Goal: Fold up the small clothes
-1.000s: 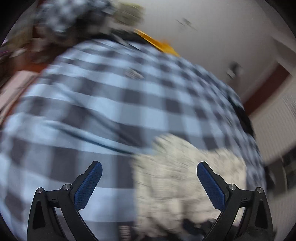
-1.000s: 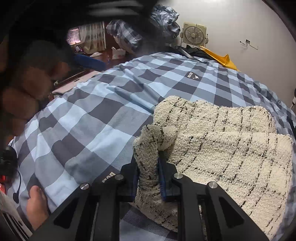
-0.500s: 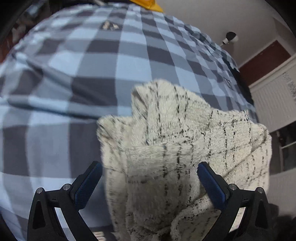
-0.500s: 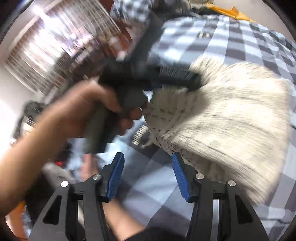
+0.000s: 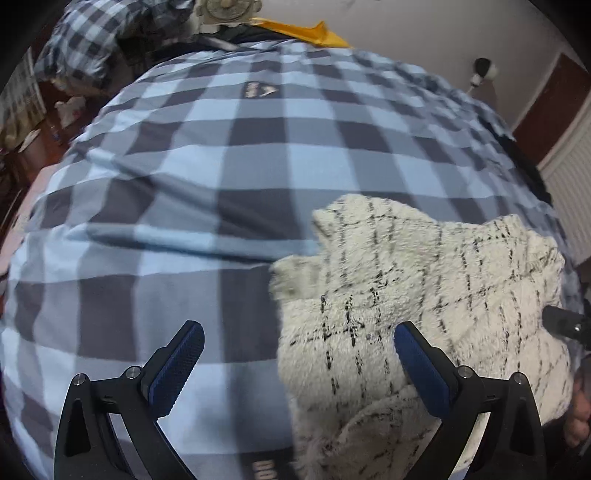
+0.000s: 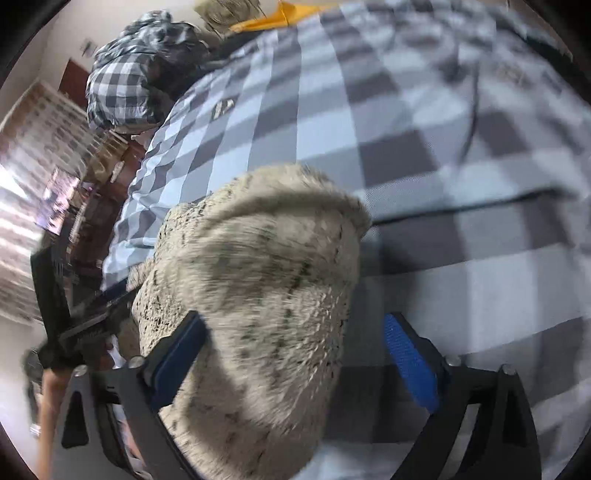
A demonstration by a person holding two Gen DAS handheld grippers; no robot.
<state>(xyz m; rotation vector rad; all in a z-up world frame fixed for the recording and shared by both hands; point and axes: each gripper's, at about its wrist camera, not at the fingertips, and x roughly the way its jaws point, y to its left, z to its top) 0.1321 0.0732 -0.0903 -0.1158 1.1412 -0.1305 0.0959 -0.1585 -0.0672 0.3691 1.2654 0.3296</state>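
— Two grippers, both spread wide and pinching nothing. The left gripper (image 5: pixel 299 354) hangs over the blue-and-grey checked bedspread (image 5: pixel 207 155), its right finger in front of the cream fleece garment with thin black grid lines (image 5: pixel 424 291).

— Where does that garment lie?

— Bunched on the near right part of the bedspread, left edge ragged and lumpy. Left of it and beyond it the checked cloth runs bare up to the yellow sheet (image 5: pixel 303 31) at the far edge.

— What's changed?

— A second ago the right gripper (image 6: pixel 293 354) was clamped on a fold of the fleece; now its blue pads (image 6: pixel 408 360) stand apart with the cloth heaped between them, nearer the left pad. The left one was already open.

— Do the views differ?

— The right wrist view shows the garment (image 6: pixel 258 280) blurred, plus a bundle of checked bedding (image 6: pixel 129 85) at the far corner. The left view is sharper and catches a small white wall fitting (image 5: pixel 482 70).
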